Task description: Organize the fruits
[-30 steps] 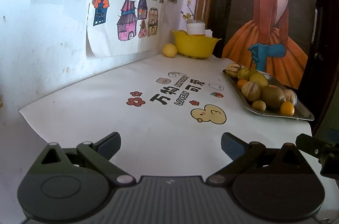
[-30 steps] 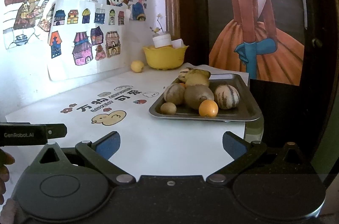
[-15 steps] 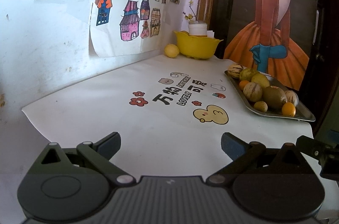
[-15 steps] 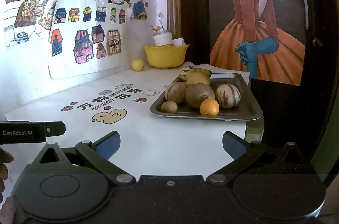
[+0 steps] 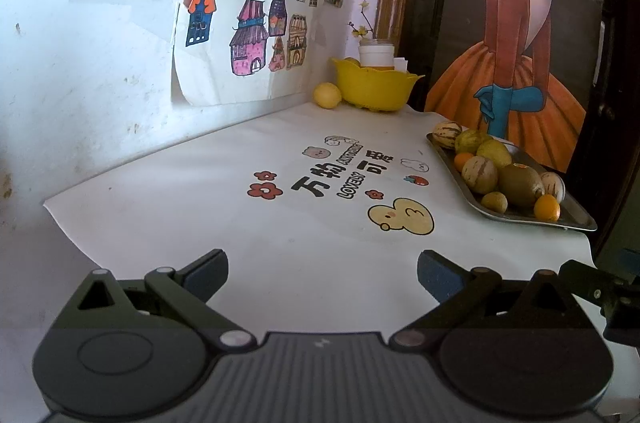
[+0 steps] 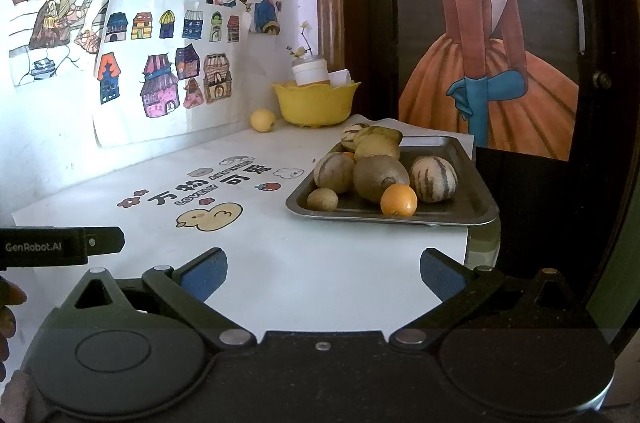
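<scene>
A grey metal tray (image 6: 476, 201) at the table's right edge holds several fruits: striped melons (image 6: 433, 179), a brown kiwi (image 6: 378, 177), a small orange (image 6: 398, 199), yellow-green fruits. It also shows in the left wrist view (image 5: 576, 219). A yellow bowl (image 6: 316, 103) with a white cup stands at the back corner, with a loose lemon (image 6: 263, 120) beside it. My left gripper (image 5: 322, 269) is open and empty over the near part of the white mat. My right gripper (image 6: 324, 269) is open and empty, in front of the tray.
A white mat (image 5: 200, 207) with printed cartoons covers the table. Children's drawings hang on the white wall (image 5: 80, 71) at left. A dark door with a painted girl (image 6: 500, 43) stands behind the tray. The left gripper's body (image 6: 60, 247) shows at the right view's left edge.
Both views have shifted slightly; the left gripper has drawn back a little, so the tray and bowl look smaller. Both grippers stay open and empty.
</scene>
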Action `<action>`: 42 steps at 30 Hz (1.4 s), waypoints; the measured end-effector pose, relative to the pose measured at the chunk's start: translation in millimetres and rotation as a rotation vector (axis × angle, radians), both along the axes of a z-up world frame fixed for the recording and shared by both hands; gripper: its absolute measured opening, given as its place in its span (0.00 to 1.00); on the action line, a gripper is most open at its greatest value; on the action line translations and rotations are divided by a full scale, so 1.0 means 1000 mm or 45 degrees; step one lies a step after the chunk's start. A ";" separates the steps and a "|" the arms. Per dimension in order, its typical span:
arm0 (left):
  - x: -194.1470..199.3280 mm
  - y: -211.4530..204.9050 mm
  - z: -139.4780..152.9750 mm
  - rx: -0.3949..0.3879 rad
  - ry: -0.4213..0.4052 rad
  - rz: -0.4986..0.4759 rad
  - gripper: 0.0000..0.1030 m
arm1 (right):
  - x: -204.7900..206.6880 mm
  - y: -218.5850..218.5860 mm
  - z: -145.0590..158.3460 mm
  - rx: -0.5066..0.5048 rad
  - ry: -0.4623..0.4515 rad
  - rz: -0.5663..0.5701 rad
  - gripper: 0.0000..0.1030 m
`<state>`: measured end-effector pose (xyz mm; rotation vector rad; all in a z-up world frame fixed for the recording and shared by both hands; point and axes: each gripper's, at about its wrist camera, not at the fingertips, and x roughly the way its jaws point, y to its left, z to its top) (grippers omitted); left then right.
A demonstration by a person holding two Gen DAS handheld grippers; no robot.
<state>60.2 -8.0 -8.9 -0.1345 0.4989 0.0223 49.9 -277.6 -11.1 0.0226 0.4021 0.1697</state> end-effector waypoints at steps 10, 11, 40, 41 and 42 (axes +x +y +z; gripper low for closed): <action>0.000 0.000 0.000 0.000 0.000 0.000 1.00 | 0.000 0.001 0.000 -0.001 0.001 0.002 0.99; 0.000 0.000 0.000 0.000 0.001 0.000 1.00 | 0.000 0.001 0.000 -0.001 0.002 0.002 0.99; -0.004 -0.003 -0.002 -0.082 0.025 -0.006 1.00 | -0.001 0.002 -0.003 -0.005 0.011 0.027 0.99; -0.004 -0.003 -0.001 -0.084 0.025 -0.010 1.00 | -0.001 0.002 -0.003 -0.006 0.010 0.026 0.99; -0.004 -0.004 -0.001 -0.091 0.022 -0.019 1.00 | -0.002 0.003 -0.004 -0.007 0.010 0.026 0.99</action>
